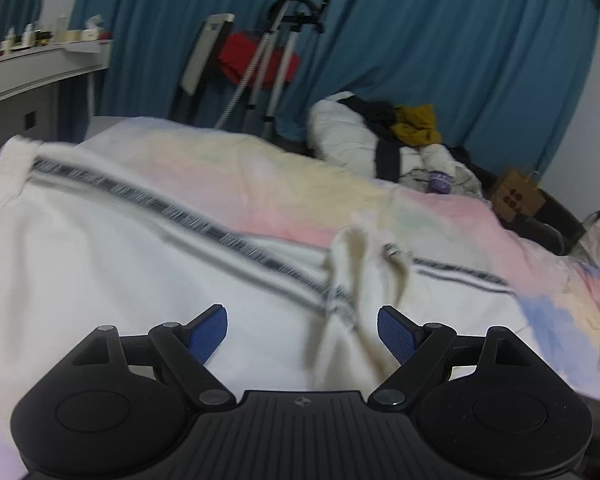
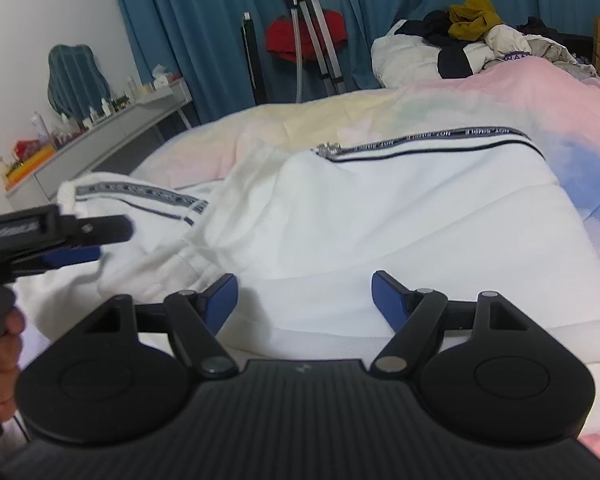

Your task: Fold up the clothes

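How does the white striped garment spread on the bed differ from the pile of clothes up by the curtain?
The white garment lies spread nearly flat across the bedcover; the pile of clothes is heaped and crumpled. The garment is a single white piece with dark lettered stripes; the pile mixes mustard, black and off-white items. The garment lies near the hand-held grippers; the pile sits at the bed's far end. Both rest on the pastel bedcover.

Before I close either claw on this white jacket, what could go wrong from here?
1. The left claw hangs open over a bunched ridge of the white jacket; closing there may pinch several layers and lock in a crease.
2. The metal zipper pull lies exposed at the collar; dragging fabric could snag it.
3. The jacket rests on a soft pastel duvet; the open right claw, if it goes deep, could grab bedding along with the hem.
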A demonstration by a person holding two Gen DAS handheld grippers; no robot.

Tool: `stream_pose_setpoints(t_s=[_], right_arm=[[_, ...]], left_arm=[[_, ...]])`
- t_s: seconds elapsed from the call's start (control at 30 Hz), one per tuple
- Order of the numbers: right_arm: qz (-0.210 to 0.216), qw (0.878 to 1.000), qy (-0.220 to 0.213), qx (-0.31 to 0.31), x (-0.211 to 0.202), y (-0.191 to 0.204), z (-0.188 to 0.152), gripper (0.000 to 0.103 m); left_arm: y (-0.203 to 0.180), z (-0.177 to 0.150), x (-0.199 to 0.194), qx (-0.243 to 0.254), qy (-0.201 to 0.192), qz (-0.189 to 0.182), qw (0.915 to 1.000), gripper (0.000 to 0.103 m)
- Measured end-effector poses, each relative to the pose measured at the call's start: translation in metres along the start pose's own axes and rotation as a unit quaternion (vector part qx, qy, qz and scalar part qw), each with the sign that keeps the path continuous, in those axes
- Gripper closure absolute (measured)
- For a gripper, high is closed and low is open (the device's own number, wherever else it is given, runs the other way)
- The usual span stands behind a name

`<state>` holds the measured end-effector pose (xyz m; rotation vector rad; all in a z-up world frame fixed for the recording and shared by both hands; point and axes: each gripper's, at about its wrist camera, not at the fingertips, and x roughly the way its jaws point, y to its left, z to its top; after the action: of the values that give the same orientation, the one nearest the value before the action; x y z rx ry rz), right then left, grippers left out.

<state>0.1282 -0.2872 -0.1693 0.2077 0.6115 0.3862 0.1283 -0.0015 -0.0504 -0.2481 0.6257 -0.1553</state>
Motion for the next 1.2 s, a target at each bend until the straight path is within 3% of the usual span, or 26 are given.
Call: stream_pose_setpoints(t_s=[0.2,0.37,0.5,0.63,0.7,0.8,0.87,0.9,1.1,1.2], right_arm=[[0.030,0.999,-0.011,-0.009,-0.012,0.004,0.002,0.027],[0.057,0.998,-0.010,-0.032,-0.007,0.012,-0.001,0.027],[0.087,0.995,0.006,-0.045,-0.010,0.020,-0.003,0.029],[0.094,0.992,0.024,-0.083,-0.008,0.032,-0.010,0.032],[0.100,0.991,0.023,-0.089,-0.005,0.035,-0.012,0.041],[0.090,0.992,0.019,-0.084,-0.002,0.035,-0.011,0.054],[0.097,0.992,0.020,-0.073,-0.001,0.031,-0.009,0.056],[0.101,0.992,0.021,-0.068,0.000,0.029,-0.008,0.058],[0.115,0.991,0.008,-0.071,-0.012,0.031,-0.002,0.080],[0.127,0.989,-0.009,-0.078,-0.025,0.032,0.001,0.084]], left_arm=[[-0.030,0.031,0.034,0.017,0.023,-0.071,0.9970,0.019],[-0.059,0.050,0.090,0.026,0.071,-0.108,0.9913,0.020],[-0.068,0.060,0.130,0.029,0.099,-0.091,0.9905,0.028],[-0.073,0.064,0.153,0.039,0.135,-0.125,0.9821,0.034],[-0.079,0.061,0.159,0.052,0.147,-0.140,0.9778,0.040],[-0.088,0.054,0.170,0.082,0.165,-0.125,0.9749,0.060],[-0.090,0.053,0.173,0.089,0.165,-0.118,0.9753,0.086],[-0.090,0.053,0.173,0.088,0.162,-0.116,0.9760,0.092],[-0.083,0.065,0.151,0.066,0.139,-0.121,0.9807,0.097],[-0.077,0.076,0.129,0.047,0.122,-0.117,0.9845,0.098]])
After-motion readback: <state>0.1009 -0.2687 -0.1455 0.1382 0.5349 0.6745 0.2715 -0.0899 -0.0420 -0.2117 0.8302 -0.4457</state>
